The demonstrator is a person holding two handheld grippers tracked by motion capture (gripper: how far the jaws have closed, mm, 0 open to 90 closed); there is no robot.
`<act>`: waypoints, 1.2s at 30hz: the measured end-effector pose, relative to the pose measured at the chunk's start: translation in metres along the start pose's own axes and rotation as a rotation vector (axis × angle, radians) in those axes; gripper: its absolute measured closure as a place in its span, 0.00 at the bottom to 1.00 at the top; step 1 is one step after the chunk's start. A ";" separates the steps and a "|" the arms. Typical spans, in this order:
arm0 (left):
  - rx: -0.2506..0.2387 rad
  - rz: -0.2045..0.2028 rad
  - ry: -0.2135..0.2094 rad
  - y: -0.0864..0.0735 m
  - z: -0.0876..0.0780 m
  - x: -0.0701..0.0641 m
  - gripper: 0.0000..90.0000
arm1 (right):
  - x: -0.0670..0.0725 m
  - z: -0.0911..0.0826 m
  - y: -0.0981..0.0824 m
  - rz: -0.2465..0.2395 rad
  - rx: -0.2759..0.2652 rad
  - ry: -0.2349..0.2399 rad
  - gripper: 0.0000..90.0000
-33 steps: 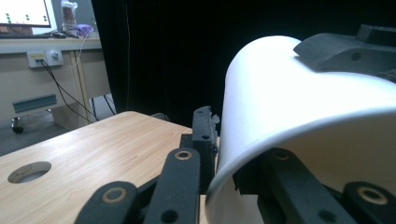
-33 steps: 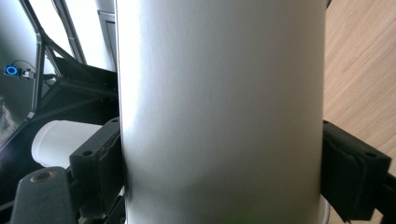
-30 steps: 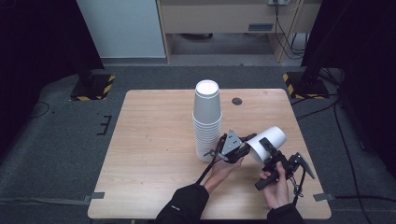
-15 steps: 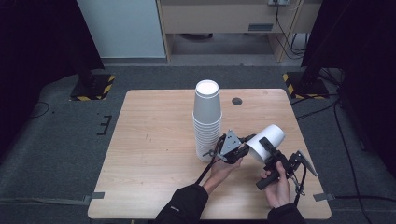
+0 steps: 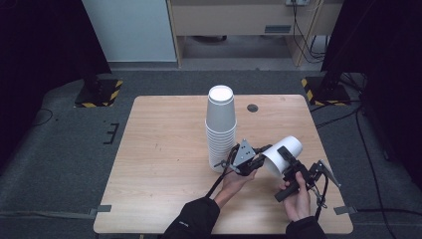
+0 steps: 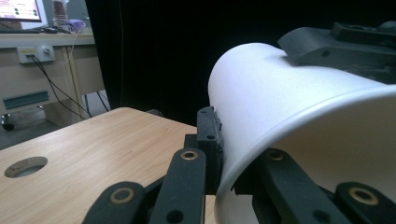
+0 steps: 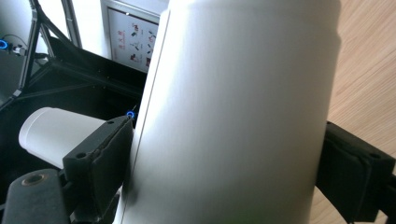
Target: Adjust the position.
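A white paper cup (image 5: pixel 291 144) lies on its side in the air over the table's right front part, held between both grippers. My left gripper (image 5: pixel 261 158) is shut on the cup's rim; in the left gripper view its jaws (image 6: pixel 224 149) pinch the thin wall of the cup (image 6: pixel 289 93). My right gripper (image 5: pixel 286 164) is shut across the cup's body. Its pads (image 7: pixel 100 149) press on both sides of the cup (image 7: pixel 233 116). A tall stack of upside-down white cups (image 5: pixel 220 129) stands on the table just left of the left gripper.
The wooden table (image 5: pixel 164 149) has a round cable hole (image 5: pixel 252 107) near its far edge. Dark floor and black curtains surround it. The stack of cups (image 7: pixel 51 130) shows beyond the held cup in the right gripper view.
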State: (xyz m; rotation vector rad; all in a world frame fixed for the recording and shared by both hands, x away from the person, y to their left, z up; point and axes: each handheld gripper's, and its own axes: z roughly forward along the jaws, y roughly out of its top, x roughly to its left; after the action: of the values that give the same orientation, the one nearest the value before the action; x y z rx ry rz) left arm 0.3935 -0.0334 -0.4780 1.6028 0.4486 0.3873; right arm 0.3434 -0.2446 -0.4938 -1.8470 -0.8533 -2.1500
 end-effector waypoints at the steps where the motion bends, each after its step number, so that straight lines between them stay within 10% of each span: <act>1: 0.002 0.000 -0.002 0.000 0.000 0.000 0.94 | 0.000 0.000 0.001 -0.002 -0.005 -0.002 0.15; 36: 0.039 0.007 -0.035 0.005 -0.021 0.000 0.96 | -0.006 -0.002 0.014 -0.088 -0.025 -0.024 0.12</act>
State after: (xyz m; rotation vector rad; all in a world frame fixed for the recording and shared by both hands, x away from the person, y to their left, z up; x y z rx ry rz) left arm 0.3832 -0.0161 -0.4715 1.6465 0.4265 0.3571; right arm 0.3499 -0.2584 -0.4952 -1.8841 -0.9345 -2.2040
